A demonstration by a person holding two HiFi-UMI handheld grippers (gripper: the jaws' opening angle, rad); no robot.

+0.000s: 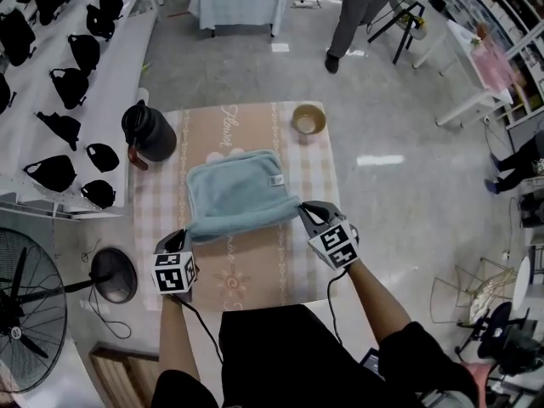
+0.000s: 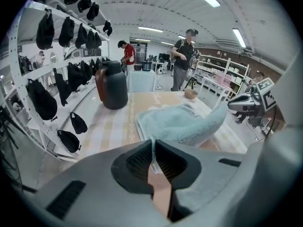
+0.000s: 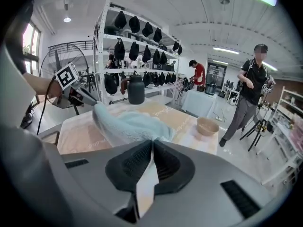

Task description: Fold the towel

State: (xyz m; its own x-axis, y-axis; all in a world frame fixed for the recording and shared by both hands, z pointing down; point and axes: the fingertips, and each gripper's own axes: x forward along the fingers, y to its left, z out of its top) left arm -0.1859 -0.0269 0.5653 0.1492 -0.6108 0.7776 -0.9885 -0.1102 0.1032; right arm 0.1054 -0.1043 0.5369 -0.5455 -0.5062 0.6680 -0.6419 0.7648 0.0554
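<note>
A light blue towel (image 1: 235,194) lies on the table, its near edge lifted off the cloth. My left gripper (image 1: 184,238) is shut on the towel's near left corner (image 2: 152,143). My right gripper (image 1: 302,210) is shut on the near right corner (image 3: 152,138). In the left gripper view the towel (image 2: 184,122) sags between the two corners toward the right gripper (image 2: 246,103). The right gripper view shows the same towel (image 3: 125,124) stretching over to the left gripper (image 3: 75,96). A small label (image 1: 276,180) sits near the towel's far right corner.
A pink and checked tablecloth (image 1: 314,168) covers the table. A dark jug (image 1: 148,131) stands at the far left, a small bowl (image 1: 308,119) at the far right. White shelves with black caps (image 1: 51,172) run along the left. A floor fan (image 1: 30,308) stands near left. A person (image 1: 357,11) walks beyond the table.
</note>
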